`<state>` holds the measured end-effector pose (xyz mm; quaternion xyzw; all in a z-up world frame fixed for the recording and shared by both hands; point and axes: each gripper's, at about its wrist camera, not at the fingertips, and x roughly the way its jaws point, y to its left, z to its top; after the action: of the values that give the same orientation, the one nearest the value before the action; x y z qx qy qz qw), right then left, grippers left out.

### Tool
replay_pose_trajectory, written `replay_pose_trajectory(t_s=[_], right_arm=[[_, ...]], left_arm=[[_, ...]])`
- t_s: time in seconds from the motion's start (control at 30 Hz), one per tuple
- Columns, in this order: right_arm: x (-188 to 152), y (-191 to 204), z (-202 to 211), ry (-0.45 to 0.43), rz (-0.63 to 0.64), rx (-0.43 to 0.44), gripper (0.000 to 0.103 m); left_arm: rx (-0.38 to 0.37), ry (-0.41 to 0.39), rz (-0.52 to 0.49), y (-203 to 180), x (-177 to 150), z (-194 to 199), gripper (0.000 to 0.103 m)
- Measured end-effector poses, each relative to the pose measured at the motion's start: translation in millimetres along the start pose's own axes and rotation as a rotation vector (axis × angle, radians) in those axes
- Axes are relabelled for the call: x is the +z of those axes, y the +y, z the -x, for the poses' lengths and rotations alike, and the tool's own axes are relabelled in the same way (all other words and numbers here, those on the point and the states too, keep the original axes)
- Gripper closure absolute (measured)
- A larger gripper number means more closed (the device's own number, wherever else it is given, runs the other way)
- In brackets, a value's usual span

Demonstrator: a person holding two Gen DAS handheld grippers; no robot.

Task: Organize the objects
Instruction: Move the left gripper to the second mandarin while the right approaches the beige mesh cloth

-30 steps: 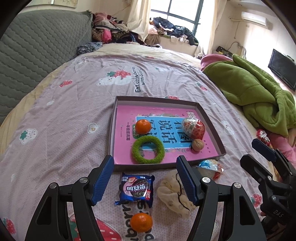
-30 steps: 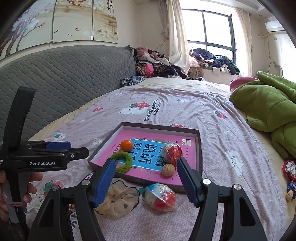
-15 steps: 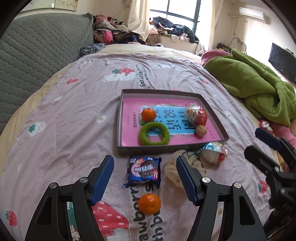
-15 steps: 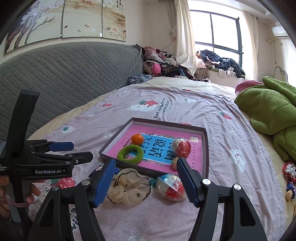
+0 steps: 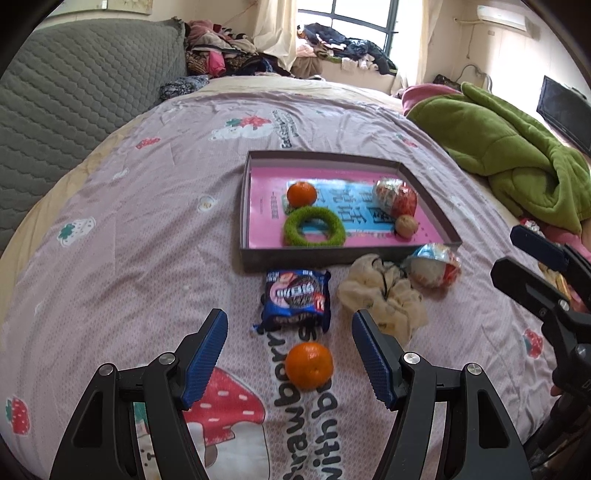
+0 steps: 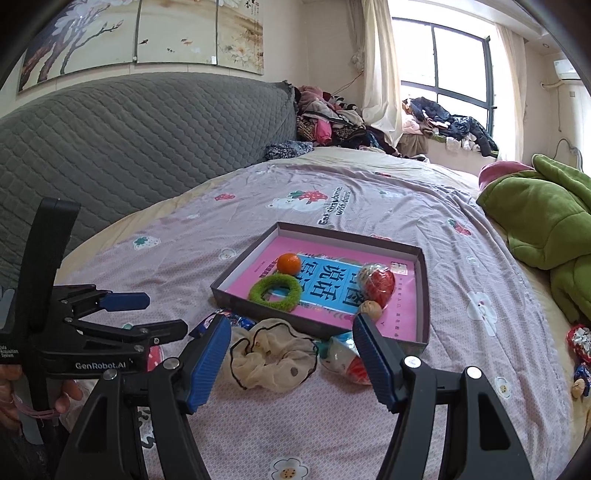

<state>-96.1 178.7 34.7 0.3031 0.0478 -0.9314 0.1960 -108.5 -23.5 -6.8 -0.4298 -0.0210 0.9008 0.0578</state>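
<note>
Pulled back from the tray (image 5: 255,206) since a second ago. Left hand-held gripper (image 5: 290,354) released, now framing the loose orange (image 5: 309,364) on the bed; right (image 6: 291,358) released over the scrunchie (image 6: 273,356). Pickup likely next.

place: home bedroom | near: bed (image 6: 369,199) under strawberry-print sheet | left: grey quilted headboard (image 6: 129,140) | far: clothes pile (image 6: 332,122), curtained window (image 6: 443,62) | right: green quilt (image 5: 498,147), wall air conditioner (image 5: 500,16)
</note>
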Motion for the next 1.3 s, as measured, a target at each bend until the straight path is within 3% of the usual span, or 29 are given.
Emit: replay_pose_trajectory(t_s=[0.5, 1.3], right_arm=[[-11, 15, -16, 0.048, 0.024, 0.025, 0.035], [-32, 33, -58, 0.150, 0.089, 0.046, 0.035]], left_arm=[[-0.005, 0.051, -0.025, -5, -35, -14, 0.032], [-0.025, 0.048, -0.080, -11, -45, -33, 0.032]])
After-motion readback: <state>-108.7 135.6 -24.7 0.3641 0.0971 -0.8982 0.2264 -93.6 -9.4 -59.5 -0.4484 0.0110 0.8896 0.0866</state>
